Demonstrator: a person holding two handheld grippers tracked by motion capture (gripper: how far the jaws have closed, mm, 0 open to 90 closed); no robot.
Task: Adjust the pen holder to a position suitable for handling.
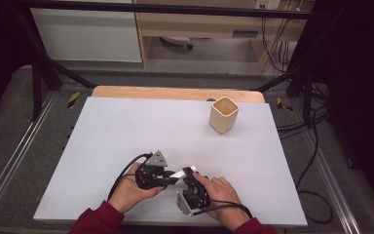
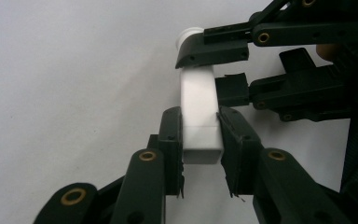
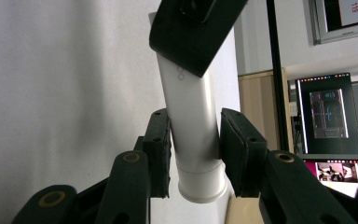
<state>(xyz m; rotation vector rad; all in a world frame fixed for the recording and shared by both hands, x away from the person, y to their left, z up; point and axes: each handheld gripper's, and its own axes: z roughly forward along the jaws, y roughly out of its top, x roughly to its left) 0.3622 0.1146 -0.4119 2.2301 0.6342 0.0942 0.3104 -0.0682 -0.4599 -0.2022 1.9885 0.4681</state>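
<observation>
Two tools meeting low over table, left tool and right tool both clamped on white tube.

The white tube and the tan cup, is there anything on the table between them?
No. In the high view, only bare white table top lies between the white tube, held by both grippers, and the tan cup.

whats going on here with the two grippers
A person at the table holds a two-jaw gripper in each hand. Both are clamped on one white tube just above the white table top: the left gripper grips one end, and the right gripper grips the other end, near its cap. A beige square cup stands apart, farther back.
</observation>
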